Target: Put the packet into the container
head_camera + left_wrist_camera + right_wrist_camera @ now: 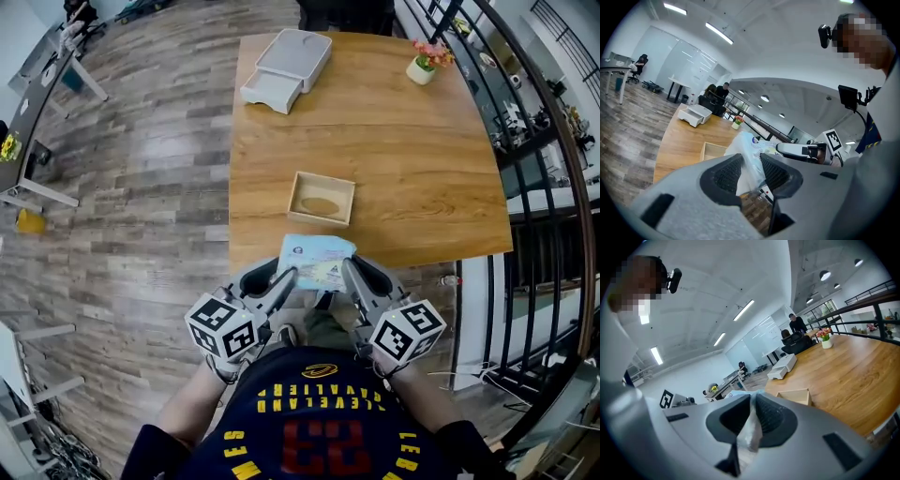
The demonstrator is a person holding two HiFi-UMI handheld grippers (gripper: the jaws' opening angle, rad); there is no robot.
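Note:
A pale blue-and-white plastic packet (317, 261) hangs just above the near edge of the wooden table (422, 169), held between both grippers. My left gripper (279, 276) is shut on its left side, my right gripper (360, 273) on its right side. In the left gripper view the packet (752, 154) bulges between the ribbed pads (725, 174). The right gripper view shows a thin fold of the packet (751, 430) pinched between nearly closed jaws. The container, a small open wooden box (322, 176), stands on the table just beyond the packet and appears empty.
A white drawer unit (286, 67) stands at the table's far left and a small potted flower (424, 64) at the far right. A black railing (534, 187) runs along the table's right side. Wooden floor (141, 187) lies to the left.

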